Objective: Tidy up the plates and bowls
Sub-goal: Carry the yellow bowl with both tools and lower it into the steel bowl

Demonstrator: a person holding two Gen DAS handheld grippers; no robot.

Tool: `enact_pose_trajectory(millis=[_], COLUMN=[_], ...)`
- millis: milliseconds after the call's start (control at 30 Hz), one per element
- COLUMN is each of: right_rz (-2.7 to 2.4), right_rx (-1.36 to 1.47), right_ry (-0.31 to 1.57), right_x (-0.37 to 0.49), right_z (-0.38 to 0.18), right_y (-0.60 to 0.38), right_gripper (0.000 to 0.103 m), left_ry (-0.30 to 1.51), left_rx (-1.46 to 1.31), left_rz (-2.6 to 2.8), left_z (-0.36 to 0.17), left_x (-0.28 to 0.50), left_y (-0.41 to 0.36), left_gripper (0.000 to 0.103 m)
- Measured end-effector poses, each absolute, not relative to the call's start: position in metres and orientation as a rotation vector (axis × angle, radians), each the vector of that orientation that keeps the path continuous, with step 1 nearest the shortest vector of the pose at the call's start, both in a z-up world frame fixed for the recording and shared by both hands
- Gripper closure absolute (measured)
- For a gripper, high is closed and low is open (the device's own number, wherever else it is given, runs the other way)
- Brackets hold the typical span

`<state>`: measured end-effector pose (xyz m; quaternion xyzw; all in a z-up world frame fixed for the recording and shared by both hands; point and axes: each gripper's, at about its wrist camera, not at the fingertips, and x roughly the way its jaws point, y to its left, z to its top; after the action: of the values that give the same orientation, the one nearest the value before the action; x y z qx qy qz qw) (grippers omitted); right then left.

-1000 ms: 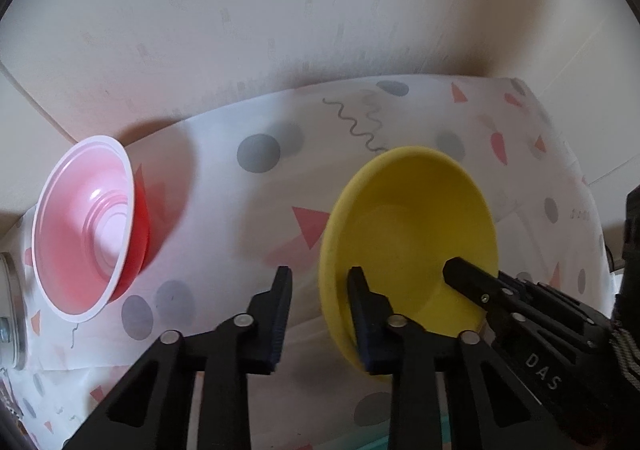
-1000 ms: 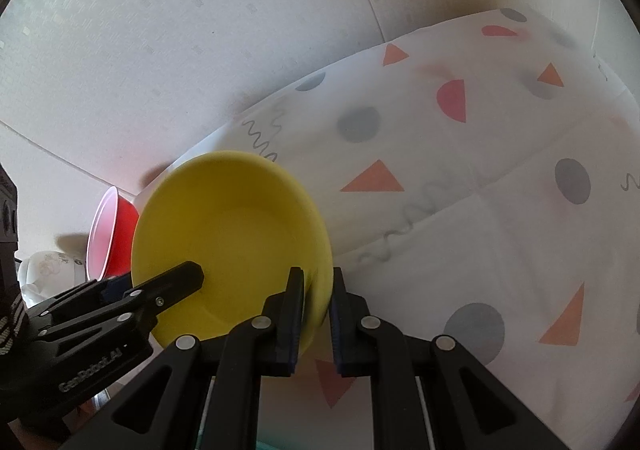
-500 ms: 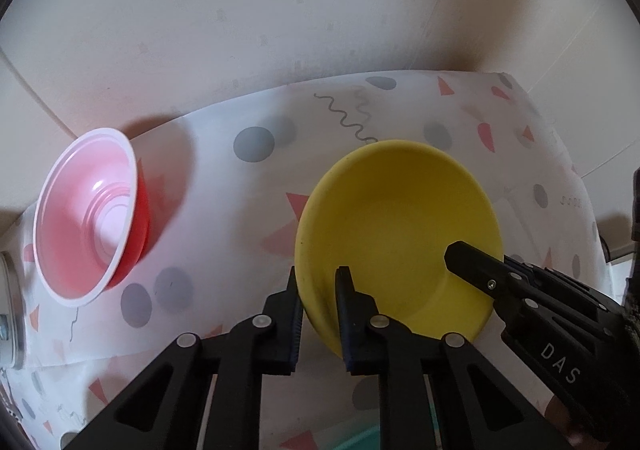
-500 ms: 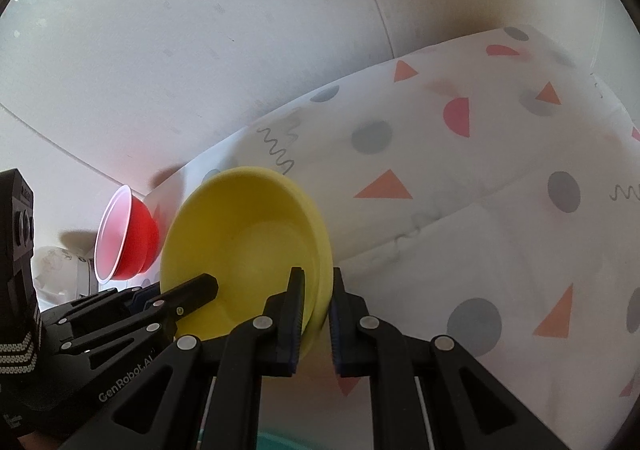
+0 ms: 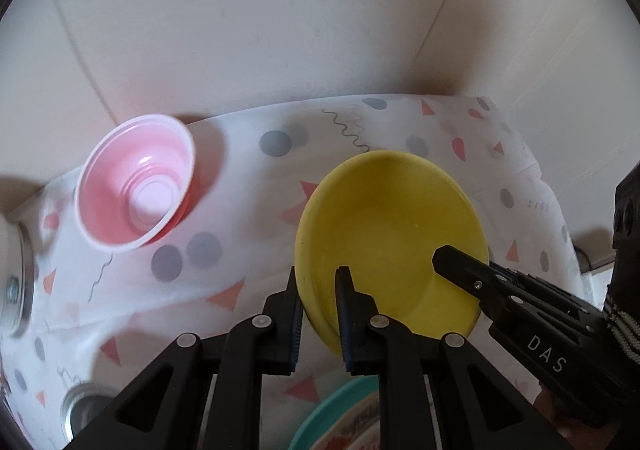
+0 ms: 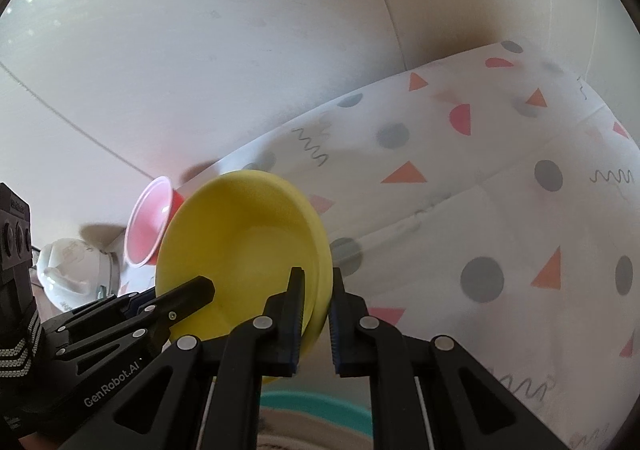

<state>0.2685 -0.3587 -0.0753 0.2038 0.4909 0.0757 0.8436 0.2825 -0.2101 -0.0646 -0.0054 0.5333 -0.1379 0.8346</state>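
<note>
A yellow bowl (image 5: 394, 238) hangs above the patterned cloth, held from both sides. My left gripper (image 5: 318, 286) is shut on its left rim. My right gripper (image 6: 316, 290) is shut on its right rim, and that gripper also shows at the right of the left wrist view as black fingers (image 5: 464, 270). In the right wrist view the yellow bowl (image 6: 244, 246) fills the lower left, with the left gripper's fingers (image 6: 188, 292) beside it. A teal-rimmed plate (image 5: 340, 410) lies below the bowl, mostly hidden by my fingers. A red bowl with a pale inside (image 5: 136, 189) sits at the left.
A white tablecloth with coloured shapes (image 6: 500, 209) covers the table, backed by white walls. A white teapot-like vessel (image 6: 74, 270) stands at the far left. A metal rim (image 5: 14, 286) and a round metal piece (image 5: 80, 410) show at the left edge.
My left gripper closed onto the yellow bowl's left rim. Both grippers then rose with the bowl, and the teal plate came into view beneath it.
</note>
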Motion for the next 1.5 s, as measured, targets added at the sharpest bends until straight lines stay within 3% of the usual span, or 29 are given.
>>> enact_pose_trajectory(millis=[600, 1067, 1500], right_rz=[0.307, 0.429, 0.448], right_rx=[0.380, 0.285, 0.160], right_ry=[0.996, 1.087, 1.171], right_x=[0.220, 0.190, 0.191], right_z=[-0.043, -0.064, -0.084], right_y=[-0.272, -0.189, -0.154], right_gripper=[0.092, 0.092, 0.092], left_ry=[1.046, 1.087, 1.147], left_rx=[-0.152, -0.204, -0.191], left_rz=[-0.233, -0.131, -0.066], left_z=[-0.040, -0.064, -0.091], left_x=[0.197, 0.141, 0.136], left_y=[-0.107, -0.029, -0.014], left_gripper=[0.087, 0.087, 0.087])
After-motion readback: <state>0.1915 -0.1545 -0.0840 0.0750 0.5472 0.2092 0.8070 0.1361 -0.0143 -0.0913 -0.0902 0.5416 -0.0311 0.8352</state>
